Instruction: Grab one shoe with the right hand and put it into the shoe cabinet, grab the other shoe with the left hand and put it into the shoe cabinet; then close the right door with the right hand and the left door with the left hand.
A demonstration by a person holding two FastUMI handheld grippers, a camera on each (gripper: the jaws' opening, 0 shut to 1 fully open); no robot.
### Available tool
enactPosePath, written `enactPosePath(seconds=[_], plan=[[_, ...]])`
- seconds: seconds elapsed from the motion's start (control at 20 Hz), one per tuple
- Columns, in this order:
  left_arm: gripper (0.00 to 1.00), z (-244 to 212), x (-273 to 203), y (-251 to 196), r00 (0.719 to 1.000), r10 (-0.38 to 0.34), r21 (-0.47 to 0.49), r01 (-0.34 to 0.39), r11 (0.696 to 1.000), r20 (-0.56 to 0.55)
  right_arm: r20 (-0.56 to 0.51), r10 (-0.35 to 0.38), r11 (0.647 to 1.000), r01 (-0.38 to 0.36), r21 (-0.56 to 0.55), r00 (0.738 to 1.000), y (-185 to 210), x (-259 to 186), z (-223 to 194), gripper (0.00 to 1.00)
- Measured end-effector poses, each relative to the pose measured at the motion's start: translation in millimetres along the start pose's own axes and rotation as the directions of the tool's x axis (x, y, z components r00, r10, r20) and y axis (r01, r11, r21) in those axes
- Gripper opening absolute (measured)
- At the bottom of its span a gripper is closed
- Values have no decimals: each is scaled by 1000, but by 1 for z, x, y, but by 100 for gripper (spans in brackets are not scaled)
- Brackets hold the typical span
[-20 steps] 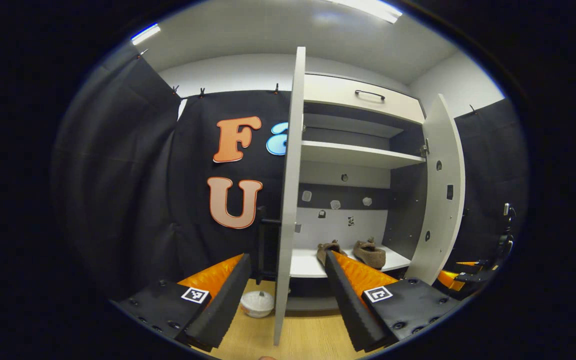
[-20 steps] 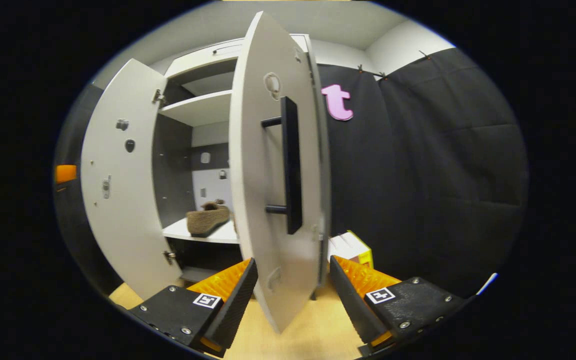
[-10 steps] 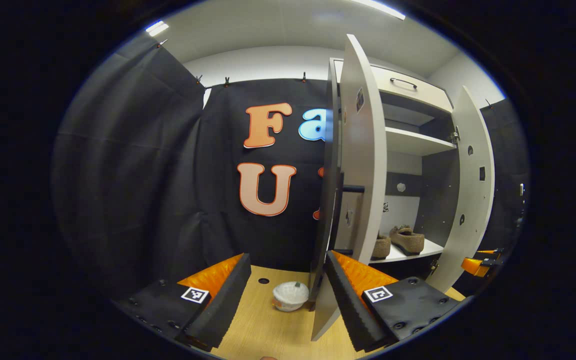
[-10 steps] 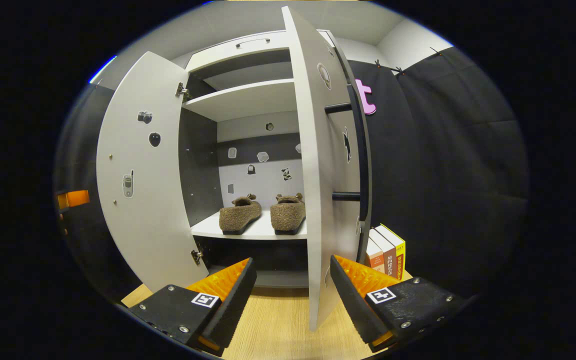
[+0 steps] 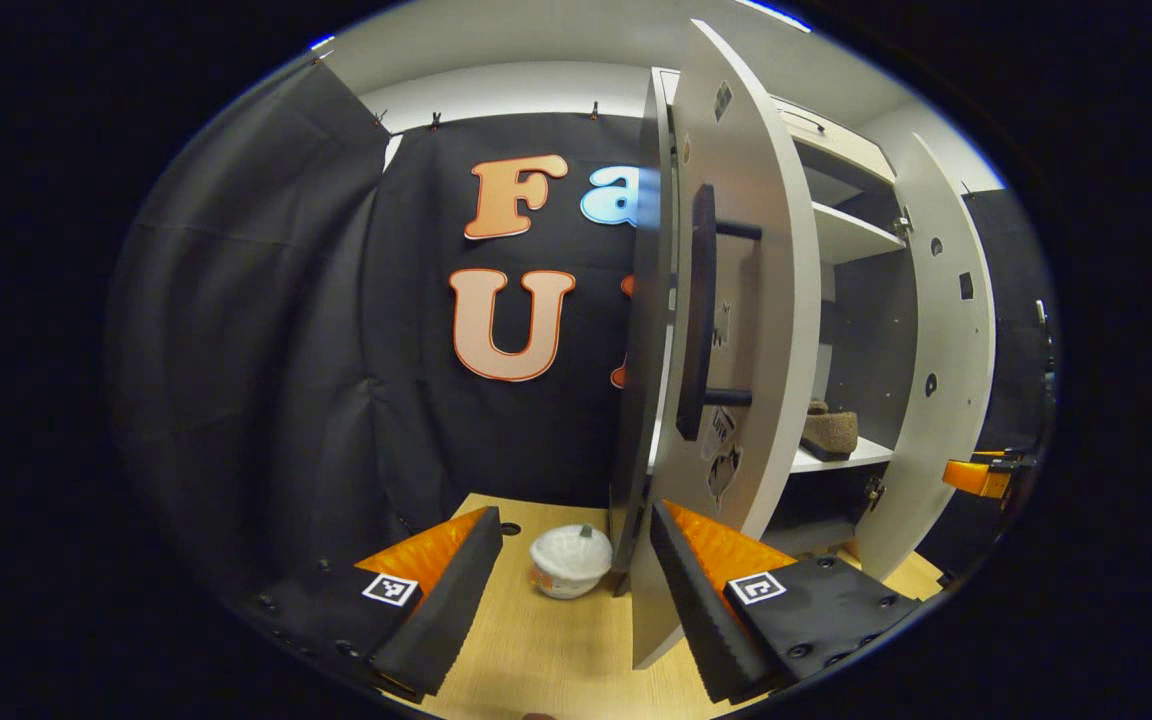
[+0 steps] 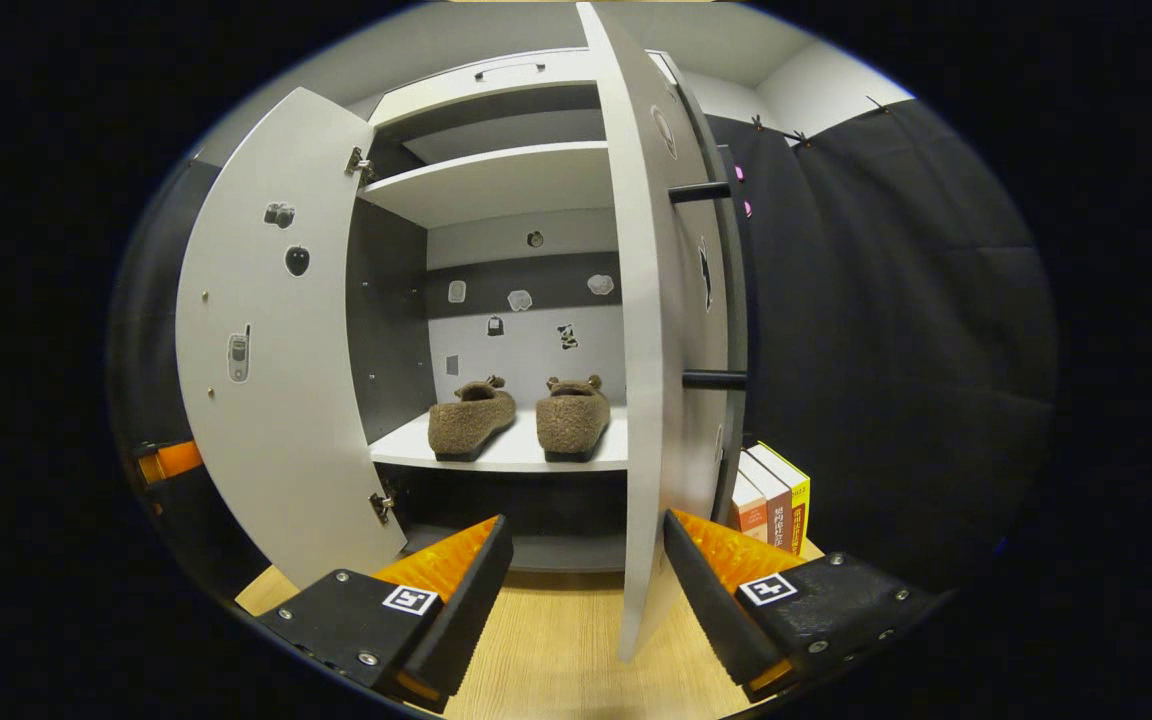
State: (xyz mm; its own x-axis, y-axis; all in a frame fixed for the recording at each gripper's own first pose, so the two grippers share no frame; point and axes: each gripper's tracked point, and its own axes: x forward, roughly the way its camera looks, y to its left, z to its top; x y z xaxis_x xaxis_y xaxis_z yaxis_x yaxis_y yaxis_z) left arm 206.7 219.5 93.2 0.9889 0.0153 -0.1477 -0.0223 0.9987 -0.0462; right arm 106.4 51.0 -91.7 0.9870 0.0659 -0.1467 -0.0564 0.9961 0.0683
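While both doors stand ajar, the shoe cabinet (image 6: 496, 190) fills the centre of the right gripper view, w/ two brown fuzzy shoes side by side on its lower white shelf (image 6: 511, 455): left shoe (image 6: 469, 418) and right shoe (image 6: 572, 416), toes toward the camera, close together but apart. Right door (image 6: 648, 330) cuts edge-on down the frame just right of centre, its dark bar handle (image 6: 726, 290) on the far side; its bottom edge hangs between the fingers of the right gripper (image 6: 586, 590), which are spread wide w/ nothing between the pads. Left door (image 6: 266, 330) swings out at centre left, small stickers on its inner face. Books (image 6: 774, 500) stand upright at lower right, just beside the right door, on the wooden tabletop (image 6: 546, 660).

Left gripper view: left door (image 5: 736, 300) seen from its outer face, right of centre, dark handle (image 5: 701, 310) vertical on it. Left gripper (image 5: 576, 600) at the bottom, fingers apart, holding nothing; its right finger (image 5: 681, 580) sits at the door's lower edge, contact can't be told. One shoe (image 5: 829, 430) shows on the shelf at mid right, past the door. Far door (image 5: 936, 350) open at right. A white lidded bowl (image 5: 570, 560) sits on the tabletop (image 5: 536, 660) between the fingers, farther off. Other gripper (image 5: 981, 475) peeks in at the right edge.
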Motion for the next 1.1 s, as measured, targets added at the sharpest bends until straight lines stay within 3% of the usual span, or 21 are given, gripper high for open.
enactPosePath(seconds=[0.3,0.5,1.05,1.1], plan=[[99,-12,12,-10,999,-37,0,37,999,-8,-8,72,997,-72,0,997,34,21,-2,94],[97,-18,14,-20,998,-66,-3,66,998,-7,-13,98,995,-98,-20,995,49,28,-7,94],[96,-21,11,-34,999,-41,11,41,999,-2,10,87,996,-87,1,996,25,20,3,94],[92,-22,10,-39,999,-47,2,47,999,-5,13,82,997,-82,2,997,21,17,4,94]])
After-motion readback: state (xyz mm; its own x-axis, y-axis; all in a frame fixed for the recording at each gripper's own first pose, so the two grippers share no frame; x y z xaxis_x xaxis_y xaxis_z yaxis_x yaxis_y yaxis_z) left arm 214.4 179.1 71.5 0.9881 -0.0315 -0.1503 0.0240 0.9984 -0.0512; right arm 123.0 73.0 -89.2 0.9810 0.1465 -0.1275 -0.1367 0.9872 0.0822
